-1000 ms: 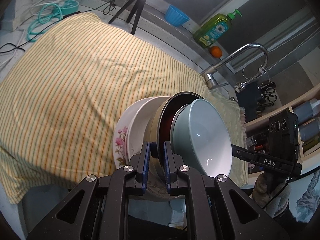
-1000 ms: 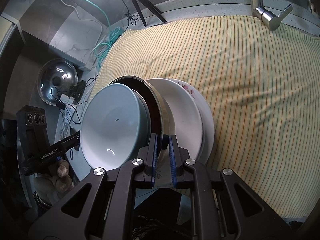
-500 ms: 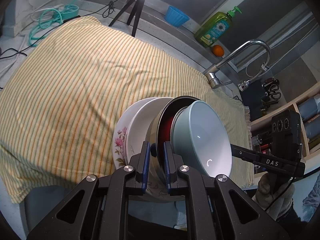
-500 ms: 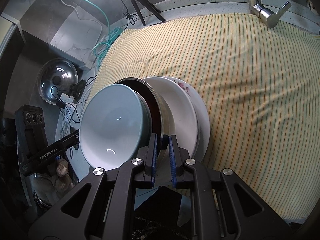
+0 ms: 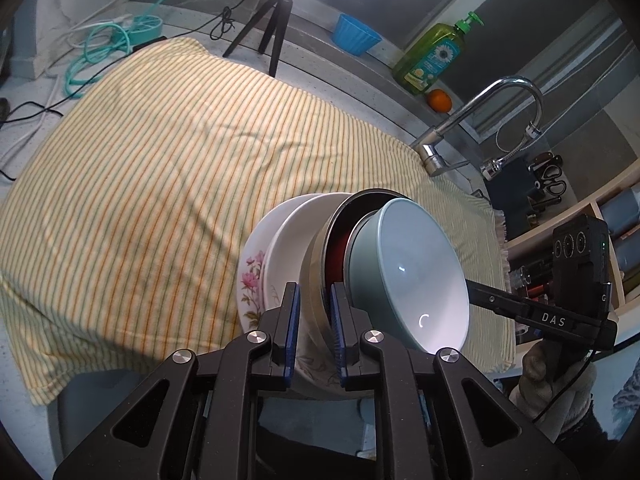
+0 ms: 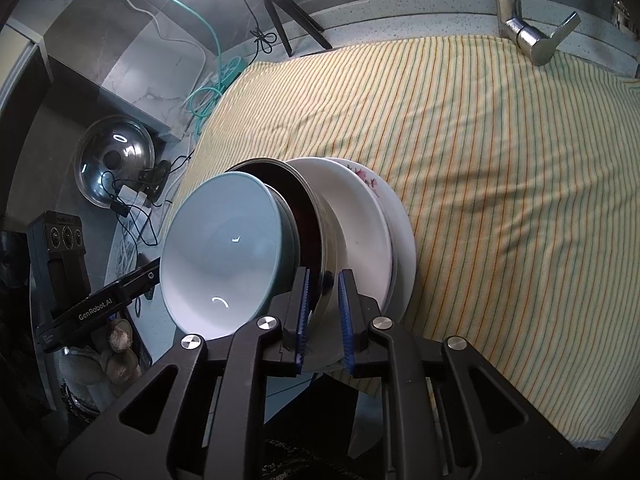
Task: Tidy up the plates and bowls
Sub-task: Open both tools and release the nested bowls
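Observation:
A nested stack of dishes is held on edge between both grippers above the striped cloth point(image 5: 160, 184). It holds a pale blue bowl point(image 5: 416, 272), a dark red-lined metal bowl point(image 5: 340, 248), a white plate point(image 5: 296, 240) and a floral plate point(image 5: 252, 276). My left gripper point(image 5: 313, 320) is shut on the stack's near rim. My right gripper point(image 6: 323, 312) is shut on the opposite rim, with the blue bowl point(image 6: 224, 252), metal bowl point(image 6: 316, 236) and white plate point(image 6: 360, 232) in its view.
A faucet point(image 5: 472, 120), green soap bottle point(image 5: 432, 56), orange point(image 5: 439, 101) and blue cup point(image 5: 356, 36) stand behind the cloth. A tripod point(image 5: 276, 28) and teal cable point(image 5: 100, 52) lie at the back left. A steel lid point(image 6: 114, 156) sits left of the cloth.
The dish stack and both grippers have shifted slightly; the cloth edge appears a little farther away. Both grips stay the same.

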Demonstrator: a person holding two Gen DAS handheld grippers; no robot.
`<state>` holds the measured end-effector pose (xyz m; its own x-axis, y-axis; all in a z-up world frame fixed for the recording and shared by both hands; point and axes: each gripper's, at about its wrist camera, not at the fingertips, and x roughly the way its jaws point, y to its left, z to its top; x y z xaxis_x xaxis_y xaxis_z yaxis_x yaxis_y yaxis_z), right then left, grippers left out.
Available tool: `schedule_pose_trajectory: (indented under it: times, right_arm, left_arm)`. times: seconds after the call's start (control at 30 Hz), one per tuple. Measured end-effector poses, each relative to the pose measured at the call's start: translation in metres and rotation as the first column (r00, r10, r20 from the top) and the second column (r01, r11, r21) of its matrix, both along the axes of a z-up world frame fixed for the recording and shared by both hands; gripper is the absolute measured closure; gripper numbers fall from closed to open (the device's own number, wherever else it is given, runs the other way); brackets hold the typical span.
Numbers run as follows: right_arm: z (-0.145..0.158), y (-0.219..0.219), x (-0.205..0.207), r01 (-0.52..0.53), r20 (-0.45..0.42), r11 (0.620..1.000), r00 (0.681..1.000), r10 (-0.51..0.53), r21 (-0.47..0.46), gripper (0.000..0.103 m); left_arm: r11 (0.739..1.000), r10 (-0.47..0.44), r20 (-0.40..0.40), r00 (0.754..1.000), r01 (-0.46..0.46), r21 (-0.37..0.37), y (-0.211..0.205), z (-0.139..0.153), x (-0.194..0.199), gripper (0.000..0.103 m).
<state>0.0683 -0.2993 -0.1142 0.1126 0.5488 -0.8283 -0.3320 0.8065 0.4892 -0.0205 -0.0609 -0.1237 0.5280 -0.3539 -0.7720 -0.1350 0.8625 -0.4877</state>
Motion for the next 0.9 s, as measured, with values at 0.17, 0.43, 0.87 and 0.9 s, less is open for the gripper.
schedule_pose_trajectory:
  times: [0.17, 0.43, 0.87, 0.9]
  right_arm:
    - [0.006, -0.009, -0.002, 0.010, 0.025, 1.000, 1.000, -0.011, 0.006, 0.070]
    - [0.020, -0.025, -0.012, 0.018, 0.082, 1.000, 0.996, -0.018, 0.002, 0.069]
    - [0.063, -0.013, -0.053, 0.051, 0.288, 0.996, 0.957, -0.027, -0.078, 0.040]
    - [0.066, -0.011, -0.055, 0.057, 0.289, 0.996, 0.957, -0.034, -0.070, 0.038]
  left_arm:
    - [1.000, 0.008, 0.007, 1.000, -0.008, 0.029, 0.001, 0.004, -0.004, 0.089]
    - [0.993, 0.028, 0.043, 0.999, -0.033, 0.114, -0.003, 0.020, -0.020, 0.071]
    - [0.956, -0.030, 0.162, 0.986, -0.019, 0.292, -0.020, 0.060, -0.043, 0.038]
    - [0.953, -0.030, 0.168, 0.985, -0.022, 0.302, -0.019, 0.062, -0.045, 0.038]
